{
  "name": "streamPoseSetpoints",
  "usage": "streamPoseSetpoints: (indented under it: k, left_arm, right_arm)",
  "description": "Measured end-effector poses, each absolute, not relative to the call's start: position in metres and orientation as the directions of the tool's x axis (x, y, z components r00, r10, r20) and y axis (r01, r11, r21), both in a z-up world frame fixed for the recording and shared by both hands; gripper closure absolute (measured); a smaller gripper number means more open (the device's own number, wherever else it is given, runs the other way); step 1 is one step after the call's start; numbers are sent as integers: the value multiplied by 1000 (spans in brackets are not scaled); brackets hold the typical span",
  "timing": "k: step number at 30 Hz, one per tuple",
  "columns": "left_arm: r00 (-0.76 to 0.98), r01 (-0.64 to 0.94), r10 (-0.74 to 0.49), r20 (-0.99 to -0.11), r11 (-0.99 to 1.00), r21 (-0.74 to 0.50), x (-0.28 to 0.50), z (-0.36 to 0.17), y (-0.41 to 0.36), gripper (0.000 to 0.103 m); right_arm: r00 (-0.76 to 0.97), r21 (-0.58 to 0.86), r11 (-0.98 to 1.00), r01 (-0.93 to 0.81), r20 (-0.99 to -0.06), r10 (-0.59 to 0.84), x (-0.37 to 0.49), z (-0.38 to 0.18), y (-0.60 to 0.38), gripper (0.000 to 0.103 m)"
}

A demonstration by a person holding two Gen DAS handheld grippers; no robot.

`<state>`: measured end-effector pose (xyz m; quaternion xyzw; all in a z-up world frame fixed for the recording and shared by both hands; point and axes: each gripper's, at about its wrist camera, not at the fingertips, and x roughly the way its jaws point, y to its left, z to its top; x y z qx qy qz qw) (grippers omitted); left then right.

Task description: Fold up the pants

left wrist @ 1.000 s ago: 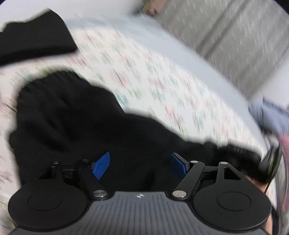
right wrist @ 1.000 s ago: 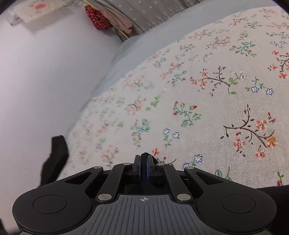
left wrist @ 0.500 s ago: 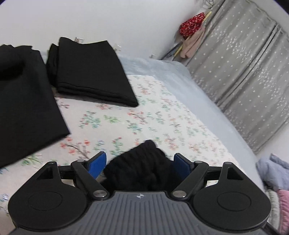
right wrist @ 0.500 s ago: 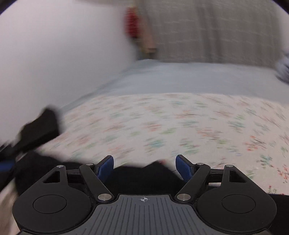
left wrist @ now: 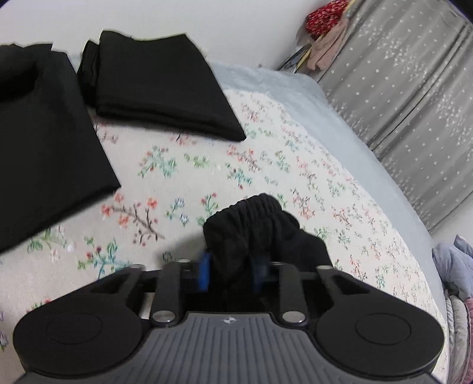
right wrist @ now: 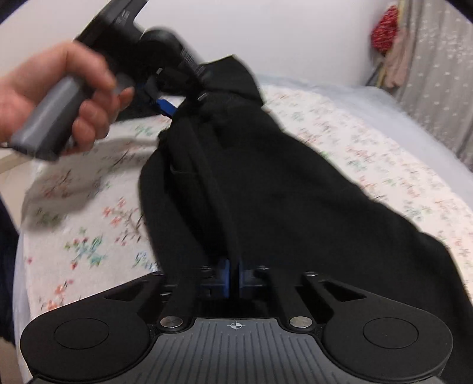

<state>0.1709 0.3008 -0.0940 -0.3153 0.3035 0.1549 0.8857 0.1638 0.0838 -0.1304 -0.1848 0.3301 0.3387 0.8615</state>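
Observation:
The black pants point(right wrist: 266, 177) hang stretched between my two grippers above the floral bedspread point(right wrist: 88, 230). My right gripper point(right wrist: 233, 274) is shut on a thin fold of the fabric at its near end. In the left wrist view, the gathered elastic waistband point(left wrist: 254, 218) bulges up between the blue pads point(left wrist: 204, 271) of my left gripper point(left wrist: 230, 271). Its jaws are closing and the pads press on the bunch. The right wrist view shows a hand point(right wrist: 59, 97) holding the left gripper point(right wrist: 177, 103) at the pants' far end.
Two folded black garments point(left wrist: 159, 88) point(left wrist: 38, 141) lie at the far side of the bedspread point(left wrist: 295, 177), near the white wall. A grey curtain point(left wrist: 414, 88) hangs on the right, with a red item point(left wrist: 322, 14) beside it. Loose clothes point(left wrist: 455, 265) are piled past the bed's right edge.
Both grippers stood open around the black fabric half a second ago and have closed on it. The right gripper has swung round to face the left one, with the pants stretched between them.

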Motion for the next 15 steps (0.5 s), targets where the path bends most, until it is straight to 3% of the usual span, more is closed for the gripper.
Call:
streamPoseSetpoints:
  k: [5,10,15]
  left_arm:
    - [803,-436,83,-590,757,-487,149,-83,298,62]
    - [740,-486,164,-652,801,-350,137,-87,280,62]
    - [720,-494,241,-651,836,-238,131,-88,268,62]
  right_arm:
    - [657,-172,725,-666,-595,462,133,-94,70,101]
    - [574,-202,655,-728,-703,420,121,-138,84,101]
    - [583,-126,710,-693,-678,448,124,-139,73,101]
